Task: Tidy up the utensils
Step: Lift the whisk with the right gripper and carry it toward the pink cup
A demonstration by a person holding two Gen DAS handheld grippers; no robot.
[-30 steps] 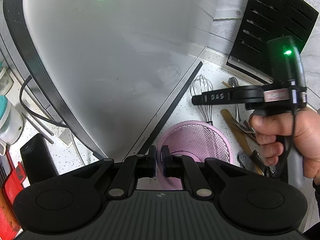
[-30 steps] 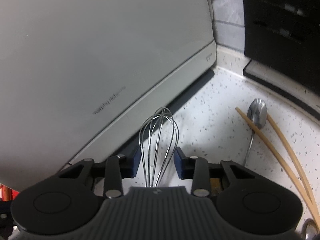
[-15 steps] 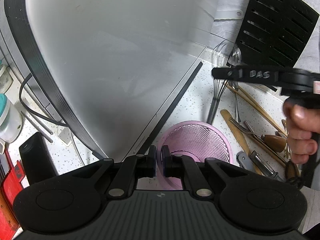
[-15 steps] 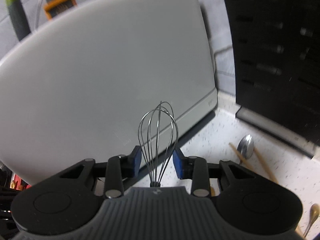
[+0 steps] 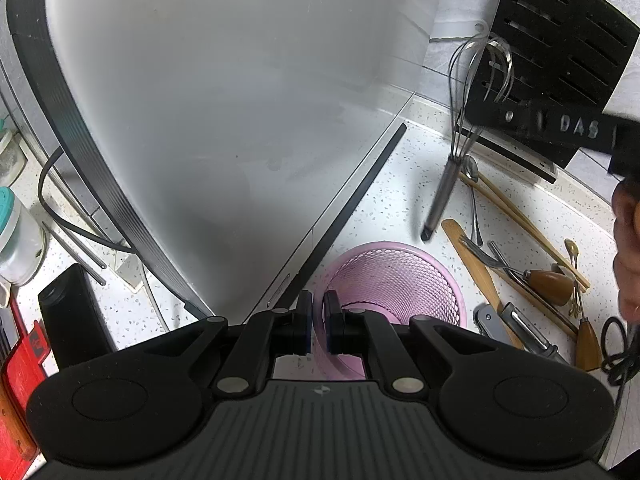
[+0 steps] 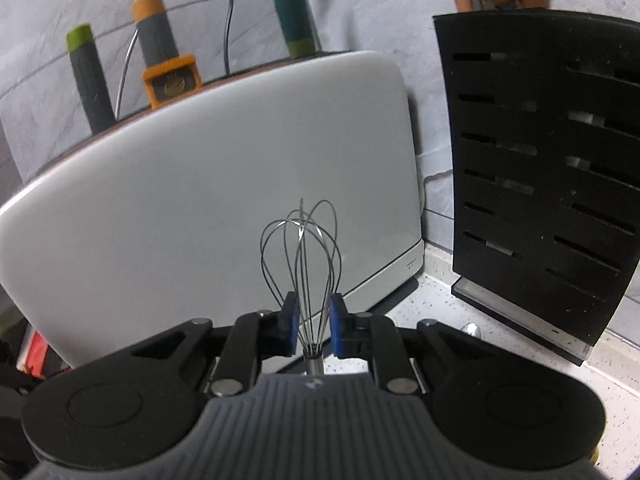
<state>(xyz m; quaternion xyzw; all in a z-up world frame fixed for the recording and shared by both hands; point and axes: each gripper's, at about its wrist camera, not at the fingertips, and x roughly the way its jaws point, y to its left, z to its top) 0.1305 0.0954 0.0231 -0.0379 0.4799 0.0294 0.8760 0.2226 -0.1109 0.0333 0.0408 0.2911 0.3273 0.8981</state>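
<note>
1. Above the desk (image 5: pixel 384 200), right gripper (image 6: pixel 312 328) carries the whisk (image 6: pixel 301 256), wire head up and forward, handle hanging down toward the pink basket (image 5: pixel 390 280). Fingers (image 6: pixel 289 322) are closing on the lower wires just above the handle; wires sit between the blue pads and the whisk is off the desk, so it's gripped.
2. Left gripper (image 5: pixel 314 326) sits at the basket's near rim, fingers closed on the rim, apparently steadying it. Judgement: keep it pinned so the basket doesn't tip when the whisk drops in.
3. Step in hand, by my read: carry whisk over the basket and lower it handle first.
4. Do it well: grip is on springy wires, not the handle, so the whisk may swing or slip. Move slowly, keep the handle hanging straight down.
5. Line the handle tip over the basket's open mouth, clear of the left fingers at the rim and of the white appliance (image 5: pixel 240 120) just beside it.
6. Lower until the handle is inside the mesh, then release.
7. Rest of the utensils lie on the desk right of the basket: spoon (image 5: pixel 472 192), fork (image 5: pixel 484 256), wooden spatula (image 5: pixel 476 268), peeler (image 5: pixel 524 328). Task looks early; basket appears empty.
</note>
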